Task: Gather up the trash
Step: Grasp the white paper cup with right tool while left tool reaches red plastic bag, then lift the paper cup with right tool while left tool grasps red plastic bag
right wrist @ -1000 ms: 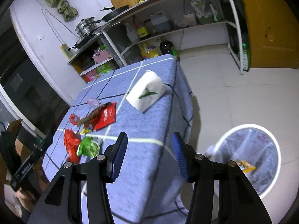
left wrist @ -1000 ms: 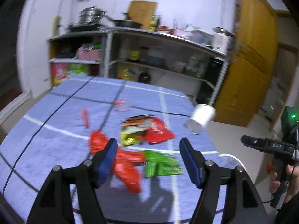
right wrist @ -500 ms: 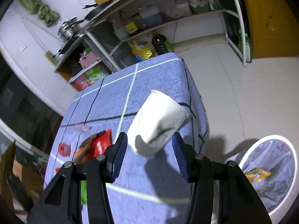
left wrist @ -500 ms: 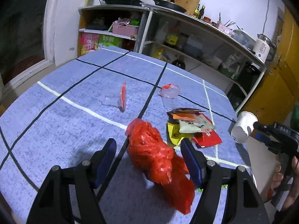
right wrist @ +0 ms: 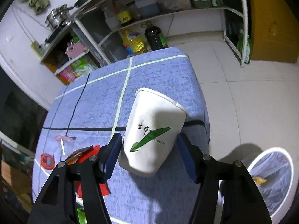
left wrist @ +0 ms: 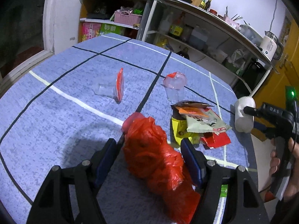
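1. Nearest in the left wrist view, the left tongs [left wrist: 147, 158] stand wide, one pad on each side of the crumpled red plastic bag [left wrist: 158, 160]. The bag lies on the blue checked counter [left wrist: 56, 115], and neither pad seems to press it yet.
2. Nearest in the right wrist view, the right tongs [right wrist: 149, 155] are also wide, with the white paper cup [right wrist: 153, 136] lying on its side between the pads. The left pad sits just beside the cup wall; I cannot tell whether it touches. The far pad stands clear of it.
3. My judgement: both pieces of trash are lined up for a pickup, and neither is gripped. The next move calls for closing each pair of tongs. The bag needs a deep bite so the loose film does not slip out. The cup needs a gentle squeeze so it does not crush or roll.
4. Just beyond the red bag lies a pile of snack wrappers [left wrist: 201, 125], with the cup to the right of them near the counter edge.
5. Farther from the bag stand a clear plastic cup [left wrist: 174, 85] and a clear pouch with a red strip [left wrist: 112, 88], well apart from each other. These remain to be collected.
6. On the floor beside the counter, to the right of the paper cup, stands a white bin [right wrist: 286, 168] with a liner and one yellow scrap in it. The lifted trash should go there.
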The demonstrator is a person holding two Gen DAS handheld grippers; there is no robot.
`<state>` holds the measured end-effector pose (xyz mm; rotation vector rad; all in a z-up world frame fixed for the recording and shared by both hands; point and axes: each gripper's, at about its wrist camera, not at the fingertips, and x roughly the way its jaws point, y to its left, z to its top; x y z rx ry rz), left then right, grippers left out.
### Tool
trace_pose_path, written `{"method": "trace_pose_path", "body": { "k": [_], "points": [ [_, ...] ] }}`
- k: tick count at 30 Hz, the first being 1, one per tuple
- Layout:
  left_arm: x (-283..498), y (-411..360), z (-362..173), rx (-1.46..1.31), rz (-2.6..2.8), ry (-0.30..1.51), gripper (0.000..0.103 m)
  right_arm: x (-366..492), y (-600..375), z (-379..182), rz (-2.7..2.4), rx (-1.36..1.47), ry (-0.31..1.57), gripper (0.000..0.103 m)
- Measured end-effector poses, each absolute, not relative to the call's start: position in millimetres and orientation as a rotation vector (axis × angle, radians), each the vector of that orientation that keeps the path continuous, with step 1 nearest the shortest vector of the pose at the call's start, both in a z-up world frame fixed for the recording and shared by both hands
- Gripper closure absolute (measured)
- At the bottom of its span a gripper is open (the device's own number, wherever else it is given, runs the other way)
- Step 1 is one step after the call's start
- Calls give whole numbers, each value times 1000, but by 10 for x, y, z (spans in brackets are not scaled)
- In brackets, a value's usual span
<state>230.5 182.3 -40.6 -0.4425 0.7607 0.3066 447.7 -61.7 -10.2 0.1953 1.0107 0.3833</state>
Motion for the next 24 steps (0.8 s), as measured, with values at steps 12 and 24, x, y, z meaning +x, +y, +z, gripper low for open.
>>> {"method": "trace_pose_path", "body": {
  "k": [12,24],
  "points": [
    [2316,1766,-395,-409,294,769,43,4600,-424,-178,447,195,1072,48],
    [2033,1720,-152,-340,253,662,44,4184,-707,-24,572,230,993,52]
  ]
}}
